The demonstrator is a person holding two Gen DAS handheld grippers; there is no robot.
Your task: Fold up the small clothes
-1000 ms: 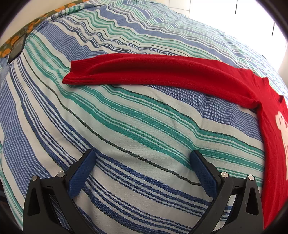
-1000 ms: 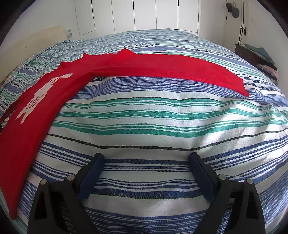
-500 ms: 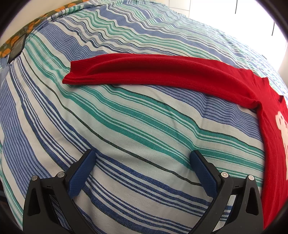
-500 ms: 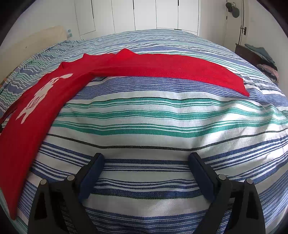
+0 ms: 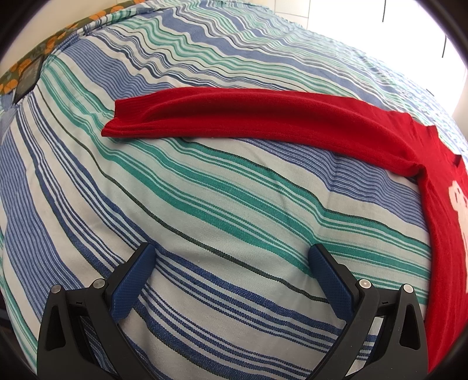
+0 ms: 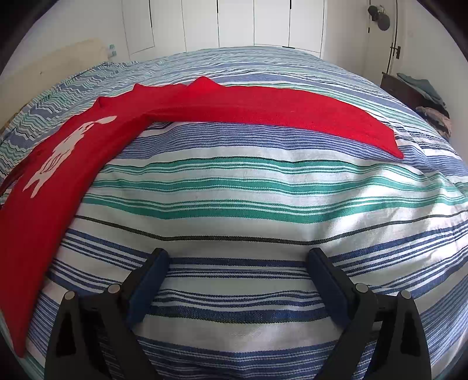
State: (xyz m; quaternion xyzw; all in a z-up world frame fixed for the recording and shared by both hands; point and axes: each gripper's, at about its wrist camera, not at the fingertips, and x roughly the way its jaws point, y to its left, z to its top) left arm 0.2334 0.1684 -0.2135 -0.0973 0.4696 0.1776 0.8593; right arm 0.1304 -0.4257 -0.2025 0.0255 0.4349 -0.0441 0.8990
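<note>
A small red long-sleeved jumper (image 5: 292, 117) with a white animal print lies flat on the striped bedspread (image 5: 204, 204). In the left wrist view one sleeve stretches left across the middle and the body runs down the right edge. In the right wrist view the jumper (image 6: 263, 111) has its other sleeve stretched right and its body with the print at the left. My left gripper (image 5: 231, 263) is open and empty, over bare bedspread in front of the sleeve. My right gripper (image 6: 238, 263) is open and empty, over bare bedspread in front of the other sleeve.
White wardrobe doors (image 6: 234, 23) stand behind the bed. A dark piece of furniture with piled clothes (image 6: 424, 96) stands at the right. A flowered cloth (image 5: 38, 58) shows at the bed's far left edge.
</note>
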